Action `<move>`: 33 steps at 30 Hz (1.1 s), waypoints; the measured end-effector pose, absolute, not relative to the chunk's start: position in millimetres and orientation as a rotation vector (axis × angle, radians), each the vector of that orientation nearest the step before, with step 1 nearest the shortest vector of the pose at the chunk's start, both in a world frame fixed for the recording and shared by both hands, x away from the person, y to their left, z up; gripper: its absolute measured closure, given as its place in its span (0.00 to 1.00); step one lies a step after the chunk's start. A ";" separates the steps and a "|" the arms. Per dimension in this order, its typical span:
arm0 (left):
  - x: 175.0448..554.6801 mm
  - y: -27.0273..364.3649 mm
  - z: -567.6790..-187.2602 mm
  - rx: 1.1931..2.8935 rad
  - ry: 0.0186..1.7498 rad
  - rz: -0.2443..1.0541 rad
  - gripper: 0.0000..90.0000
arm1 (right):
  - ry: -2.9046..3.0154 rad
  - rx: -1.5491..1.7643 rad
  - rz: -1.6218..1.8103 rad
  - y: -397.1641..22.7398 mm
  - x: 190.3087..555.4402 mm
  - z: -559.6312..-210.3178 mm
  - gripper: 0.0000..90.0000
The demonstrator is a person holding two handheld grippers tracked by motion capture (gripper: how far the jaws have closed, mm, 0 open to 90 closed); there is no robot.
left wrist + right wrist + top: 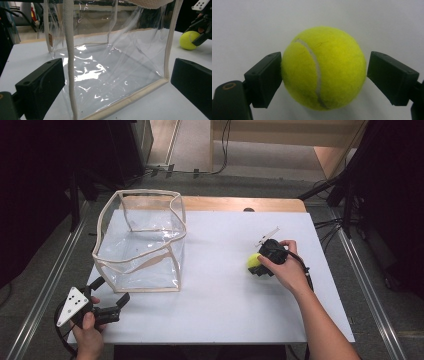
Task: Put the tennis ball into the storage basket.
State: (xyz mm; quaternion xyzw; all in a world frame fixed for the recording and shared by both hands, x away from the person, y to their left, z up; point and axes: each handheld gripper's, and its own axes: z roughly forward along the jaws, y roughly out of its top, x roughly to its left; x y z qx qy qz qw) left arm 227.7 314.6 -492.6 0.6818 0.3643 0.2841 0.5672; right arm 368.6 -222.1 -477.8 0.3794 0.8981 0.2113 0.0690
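- Jaws of the right gripper stand on both sides of the tennis ball; in the right gripper view one pad touches the felt, while a thin gap is left at the other pad, so I judge the grip is not yet firm and the ball is not really held
- The ball rests on the white table, on the right half of it, just in front of the right hand, as the high view shows
- Further to the left stands the clear plastic bag with cream edging; its mouth is open upward, it is well apart from the ball, and nothing lies inside it
- The left gripper waits near the front corner of the bag with its jaws spread wide and nothing between them; in the left gripper view the bag's corner seam rises just ahead of the jaws, and I cannot tell if it is touched
- Judgement on progress: the work seems to be to put the ball into the bag, and it is at the beginning. The reach to the ball is done. What remains is to close fully on the ball, lift it, carry it over the bag's rim and let it go inside, maybe with the left gripper steadying the soft wall
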 end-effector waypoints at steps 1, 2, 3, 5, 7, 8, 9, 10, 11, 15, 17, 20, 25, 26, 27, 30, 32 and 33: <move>227.6 314.6 -492.7 1.602 0.856 0.667 0.00 | 2.708 1.143 0.633 -221.8 369.3 -478.8 0.13; 227.7 314.6 -492.7 1.602 0.856 0.667 0.00 | 2.708 1.154 0.622 -221.4 369.7 -479.4 0.13; 227.7 314.6 -492.7 1.602 0.857 0.667 0.00 | 2.709 1.154 0.616 -221.3 370.9 -480.4 0.13; 227.8 314.7 -492.6 1.603 0.855 0.667 0.00 | 2.713 1.160 0.615 -221.3 372.2 -481.2 0.13; 227.8 314.8 -492.6 1.603 0.856 0.665 0.00 | 2.714 1.169 0.610 -221.3 373.1 -481.4 0.13; 227.8 314.8 -492.6 1.603 0.856 0.666 0.00 | 2.716 1.164 0.611 -221.2 373.6 -481.6 0.13; 227.8 314.9 -492.5 1.604 0.856 0.666 0.00 | 2.718 1.162 0.610 -220.8 373.8 -481.8 0.13; 227.8 314.9 -492.5 1.602 0.857 0.665 0.00 | 2.717 1.167 0.609 -220.2 373.8 -481.9 0.13; 227.8 314.9 -492.6 1.602 0.859 0.665 0.00 | 2.718 1.168 0.607 -219.5 373.8 -482.1 0.14; 227.8 314.8 -492.6 1.603 0.857 0.665 0.00 | 2.723 1.171 0.600 -216.0 374.0 -482.6 0.16; 227.7 314.9 -492.6 1.602 0.859 0.666 0.00 | 2.726 1.168 0.619 -215.5 374.6 -481.8 0.22; 227.7 314.8 -492.6 1.602 0.859 0.665 0.00 | 2.724 1.165 0.621 -214.4 375.4 -479.3 0.25; 227.8 315.0 -492.6 1.599 0.858 0.664 0.00 | 2.728 1.159 0.594 -210.9 375.6 -477.8 0.25; 227.8 315.0 -492.6 1.598 0.859 0.664 0.00 | 2.728 1.157 0.595 -210.4 375.9 -477.7 0.25; 227.7 315.1 -492.6 1.599 0.858 0.664 0.00 | 2.733 1.152 0.593 -210.2 376.2 -477.3 0.25; 227.8 314.9 -492.6 1.602 0.858 0.666 0.00 | 2.740 1.158 0.597 -208.4 376.1 -475.3 0.25; 227.7 314.8 -492.6 1.602 0.859 0.666 0.00 | 2.743 1.146 0.600 -207.1 376.4 -473.8 0.25; 227.7 314.9 -492.6 1.602 0.859 0.666 0.00 | 2.748 1.146 0.600 -206.3 376.3 -472.6 0.25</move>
